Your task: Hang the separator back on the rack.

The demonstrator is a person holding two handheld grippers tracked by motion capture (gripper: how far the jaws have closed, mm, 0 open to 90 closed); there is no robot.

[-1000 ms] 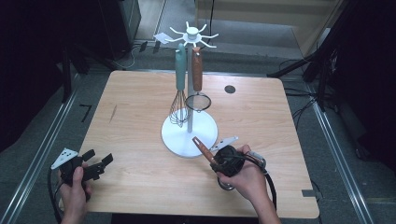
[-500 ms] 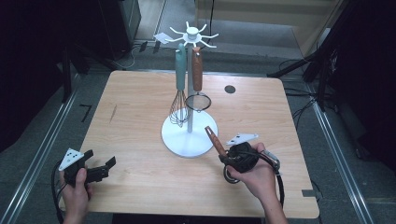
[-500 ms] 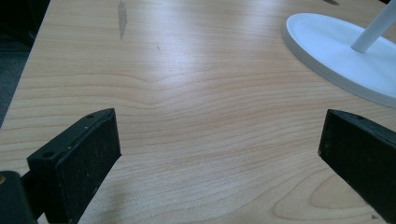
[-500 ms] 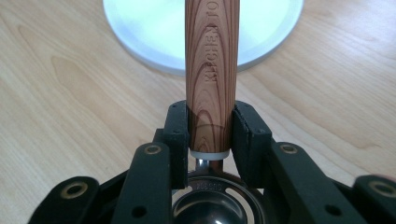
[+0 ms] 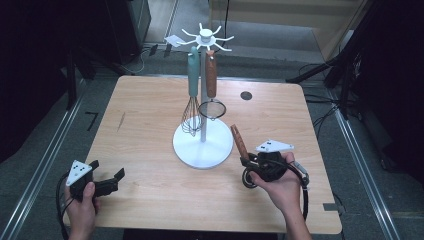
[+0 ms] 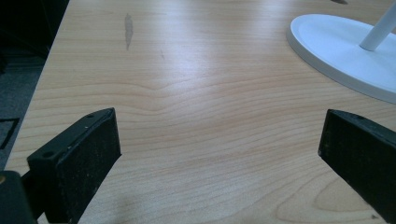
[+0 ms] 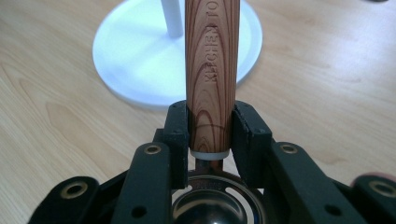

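A white utensil stand [image 5: 202, 145] rises mid-table, with a teal-handled whisk [image 5: 192, 95] and a brown-handled strainer [image 5: 211, 85] hanging from its hooks. My right gripper [image 5: 246, 159] is at the stand's front right, shut on the lower end of a wood-handled utensil [image 5: 239, 141] whose handle slants up toward the stand. In the right gripper view the pads [image 7: 178, 135] clamp that handle [image 7: 212, 60], with its metal head [image 7: 210, 200] below them. My left gripper [image 5: 117, 177] is at the table's front left; its jaws have just been opening and stand wide [image 6: 219, 140] with nothing between them.
The wooden table [image 5: 150, 115] carries a small black disc [image 5: 245, 95] at the back right and a dark streak [image 5: 121, 121] at the left. The stand's round base [image 6: 341, 51] lies ahead and right of the left gripper. Dark floor and metal rails flank the table.
My right hand has carried the wood-handled utensil to the right, away from the stand's base. The left gripper's jaws have spread wider; that hand has stayed at the front left corner.
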